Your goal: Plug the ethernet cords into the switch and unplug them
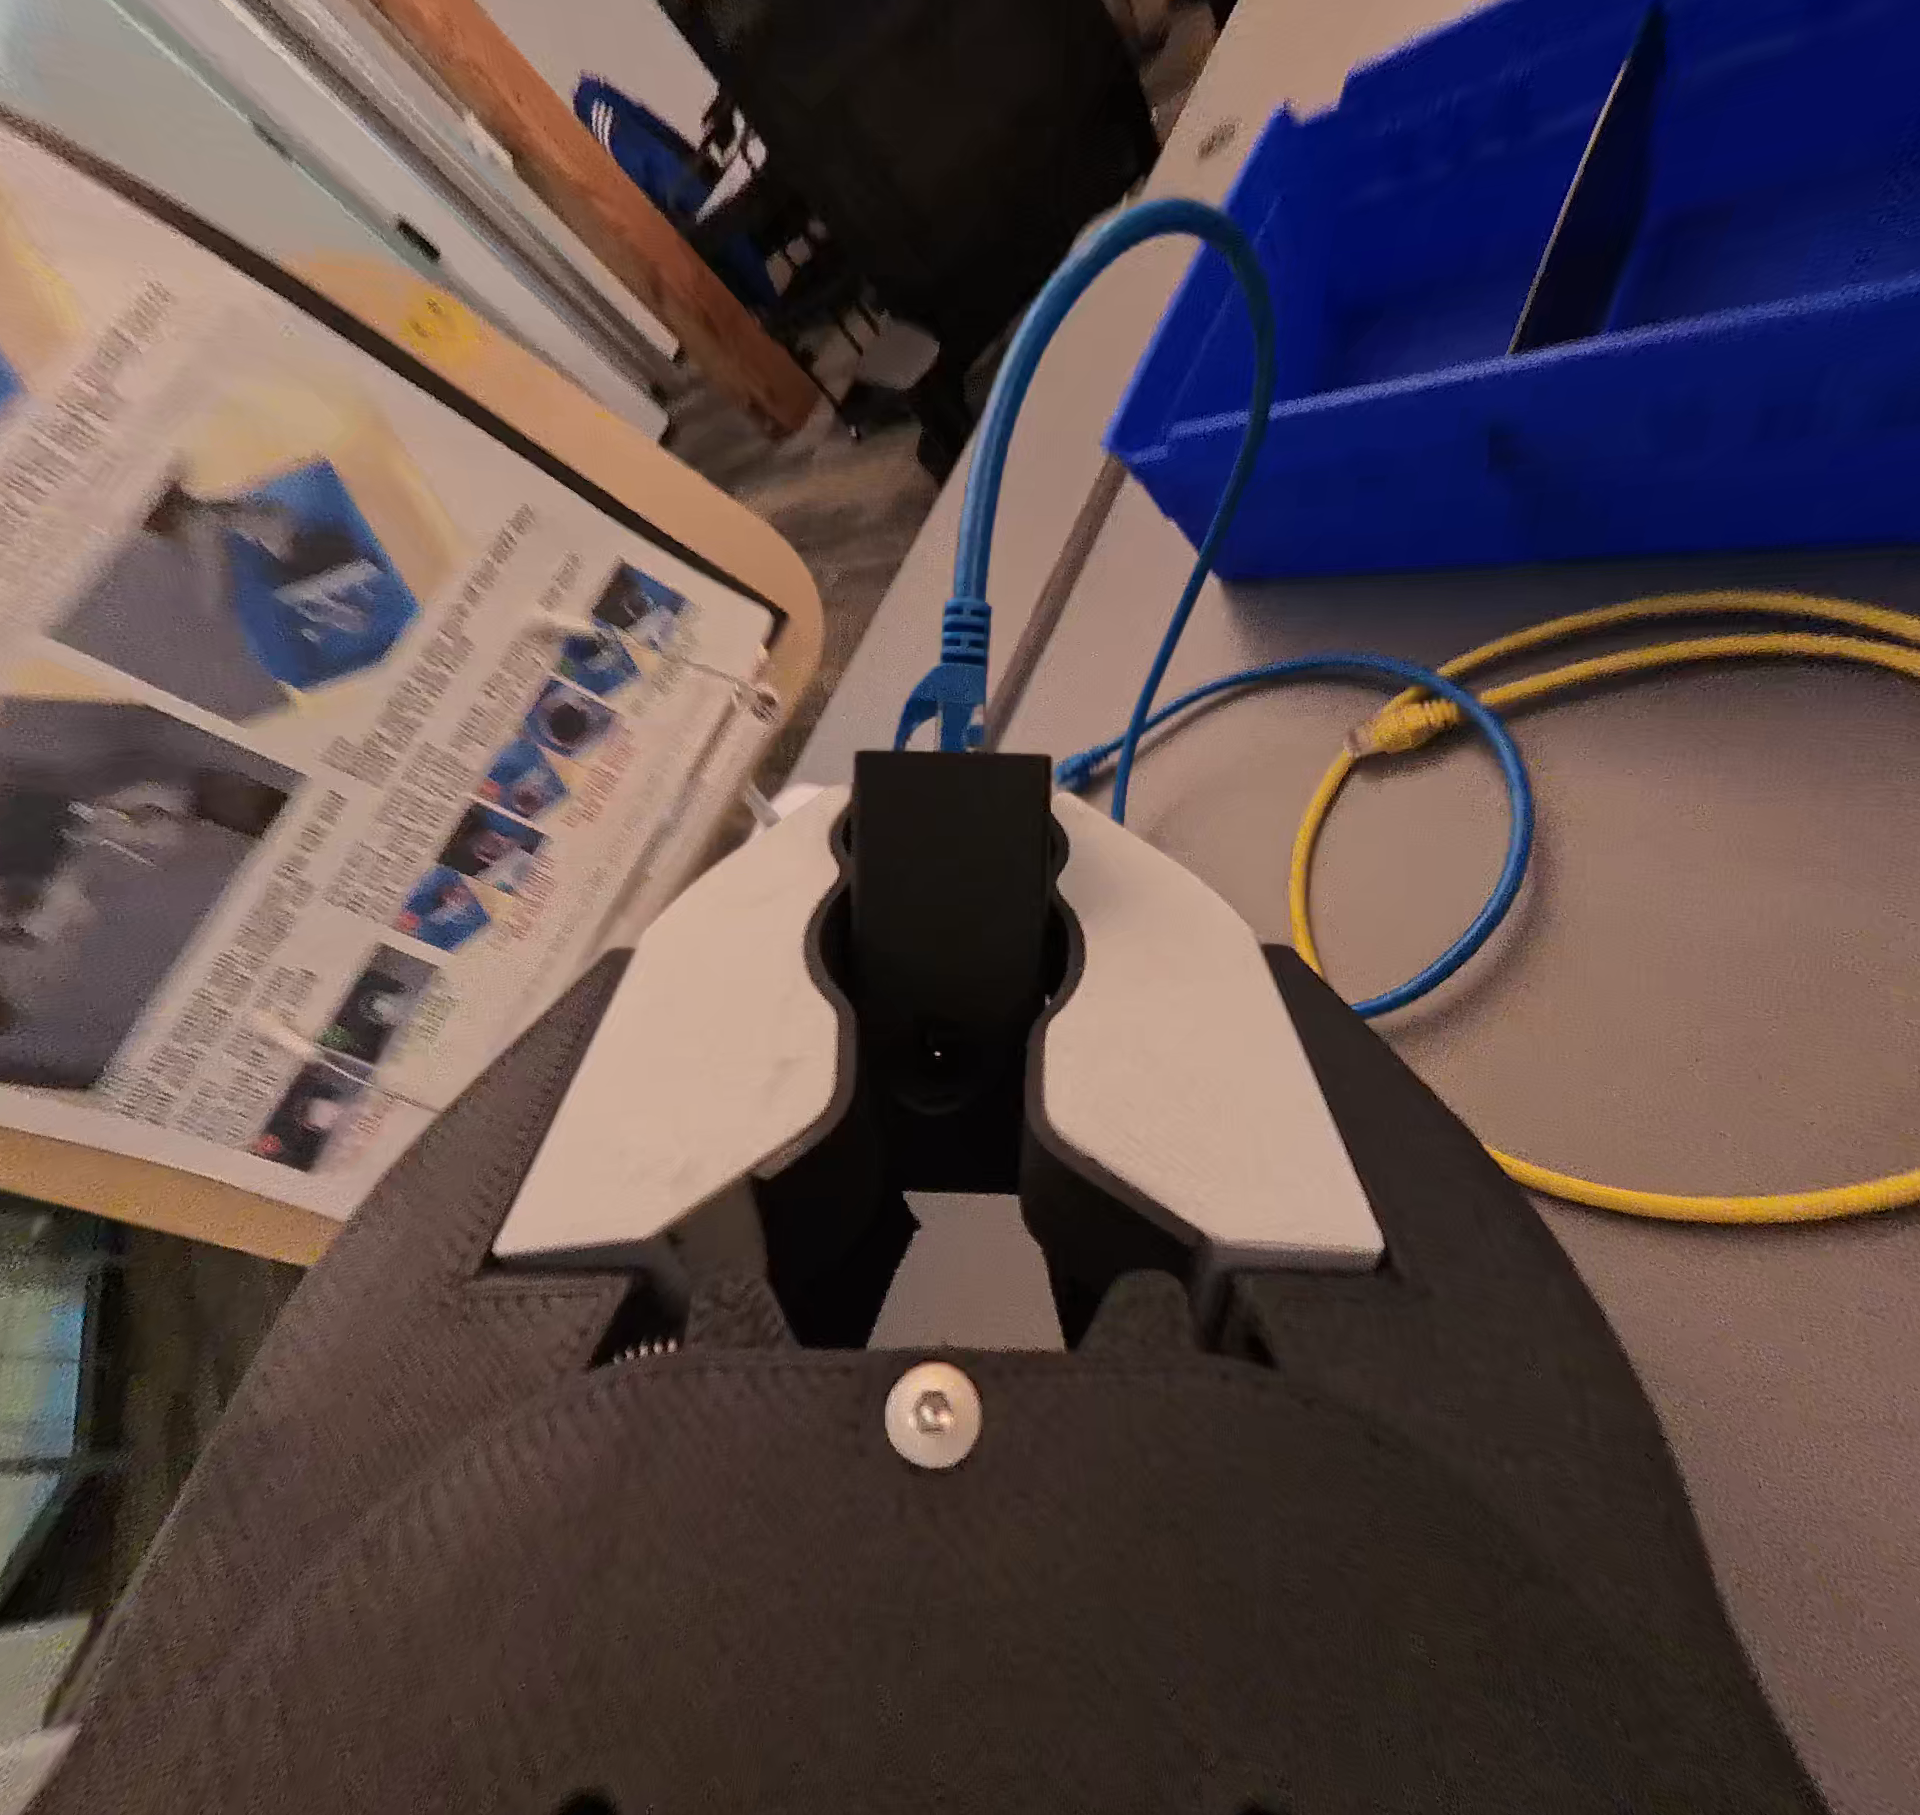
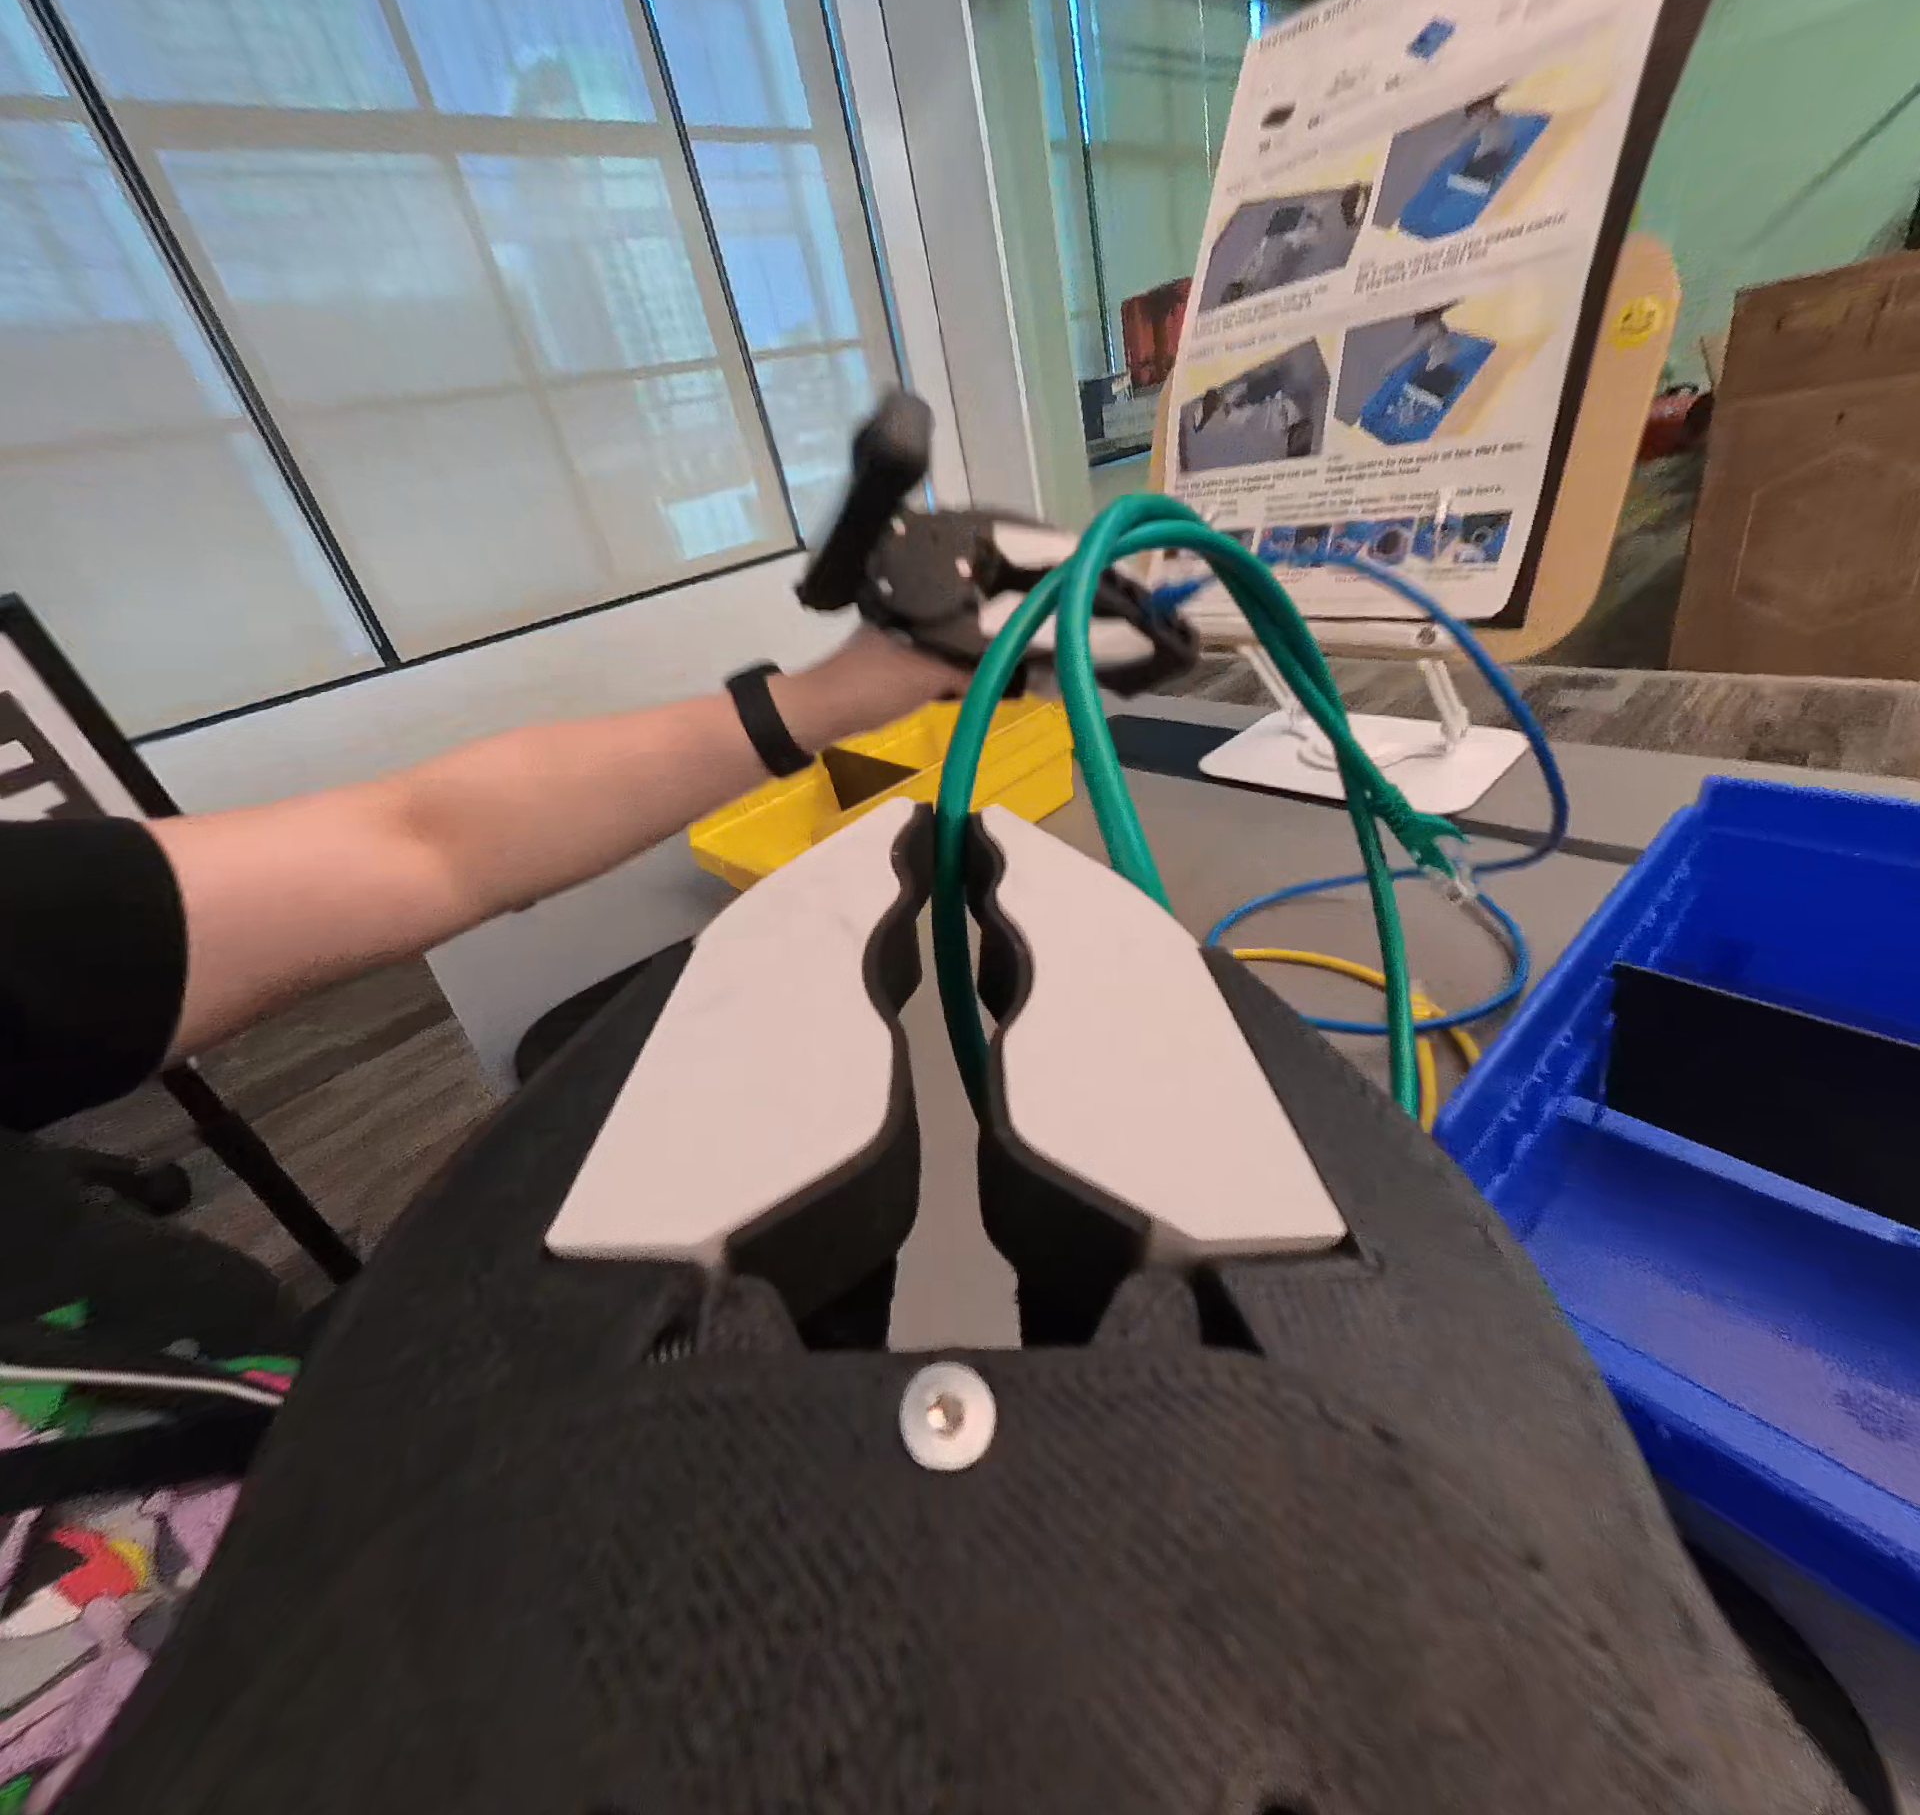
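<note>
My left gripper point(image 1: 951, 830) is shut on a black switch point(image 1: 951, 892) and holds it above the grey table point(image 1: 1662, 986). A blue ethernet cord point(image 1: 1216, 435) is plugged into the switch's far end, arches up and loops down onto the table. A yellow cord point(image 1: 1403, 726) lies coiled on the table to the right. My right gripper point(image 2: 948, 835) is shut on a green cord point(image 2: 951, 934), which loops up and hangs with its free plug point(image 2: 1423, 835) over the table. The left gripper point(image 2: 987, 586) also shows far off in the right wrist view, held in a person's hand.
A blue divided bin point(image 1: 1558, 342) stands at the right on the table, also in the right wrist view point(image 2: 1714, 1194). A yellow bin point(image 2: 894, 789) sits beyond my right gripper. An instruction board on a white stand point(image 2: 1382, 279) is at the back. A person's arm point(image 2: 468, 861) crosses the left. My right fingertips sit around 30 cm from my left ones.
</note>
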Action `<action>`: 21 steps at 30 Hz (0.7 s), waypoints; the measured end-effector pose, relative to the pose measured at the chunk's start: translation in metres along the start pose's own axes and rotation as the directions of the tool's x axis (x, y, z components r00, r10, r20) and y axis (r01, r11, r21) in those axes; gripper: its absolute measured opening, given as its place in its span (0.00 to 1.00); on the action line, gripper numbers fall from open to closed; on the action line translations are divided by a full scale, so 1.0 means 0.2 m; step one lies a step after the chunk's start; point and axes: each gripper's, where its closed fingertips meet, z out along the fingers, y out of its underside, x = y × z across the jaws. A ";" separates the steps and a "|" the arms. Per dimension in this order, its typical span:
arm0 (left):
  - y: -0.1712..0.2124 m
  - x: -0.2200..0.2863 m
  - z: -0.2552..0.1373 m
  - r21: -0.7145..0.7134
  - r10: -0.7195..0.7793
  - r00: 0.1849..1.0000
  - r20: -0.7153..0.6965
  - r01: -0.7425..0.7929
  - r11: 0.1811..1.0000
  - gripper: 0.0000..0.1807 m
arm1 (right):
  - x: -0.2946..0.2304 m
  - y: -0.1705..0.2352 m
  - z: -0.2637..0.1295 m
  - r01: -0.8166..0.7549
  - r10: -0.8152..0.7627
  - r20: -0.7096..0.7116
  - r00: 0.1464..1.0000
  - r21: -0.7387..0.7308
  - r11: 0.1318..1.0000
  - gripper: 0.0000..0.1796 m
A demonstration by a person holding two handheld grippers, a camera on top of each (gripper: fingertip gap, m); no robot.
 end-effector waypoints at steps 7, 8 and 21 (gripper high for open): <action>0.23 0.30 0.16 0.045 -0.338 0.941 0.017 0.337 0.940 0.15 | -0.02 -0.03 -0.18 0.018 -0.018 0.004 1.000 0.055 0.998 0.03; 0.27 0.33 0.17 0.038 -0.377 0.926 0.007 0.376 0.926 0.15 | -0.02 -0.02 -0.18 0.011 -0.012 0.011 1.000 0.048 0.999 0.03; 0.60 0.50 0.10 -0.114 -0.460 0.885 0.066 0.465 0.878 0.15 | -0.05 0.10 -0.16 0.024 -0.022 0.062 0.998 -0.021 0.999 0.03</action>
